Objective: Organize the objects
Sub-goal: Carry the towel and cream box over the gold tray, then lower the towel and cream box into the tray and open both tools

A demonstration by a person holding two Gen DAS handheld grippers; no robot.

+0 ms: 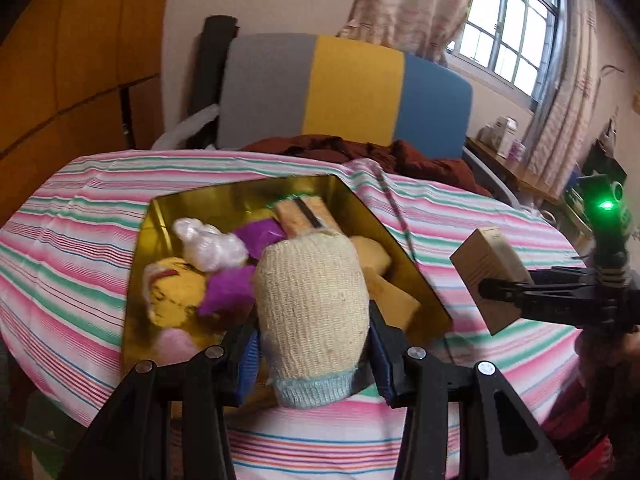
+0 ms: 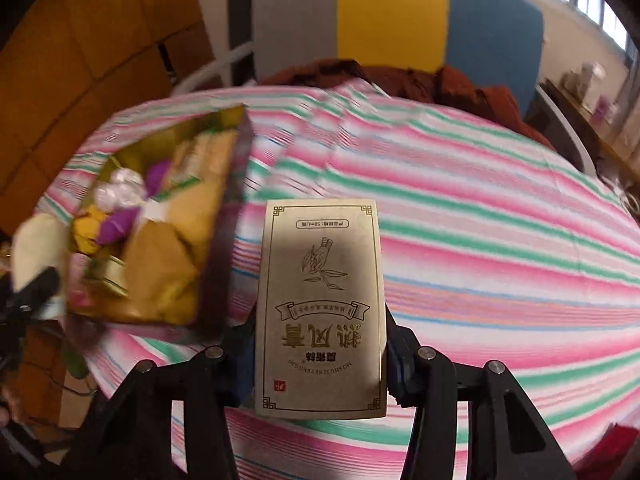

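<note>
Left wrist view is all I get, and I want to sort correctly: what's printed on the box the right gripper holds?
Observer: The tan box carries a bird-on-branch drawing and Chinese characters inside a gold border.
Operator: Is the right gripper clamping it by its broad faces?
Observer: No, the fingers press its long side edges.
Operator: What colour is the tin's outside?
Observer: The gold tin has a dark purplish outer wall, though blurred.
</note>
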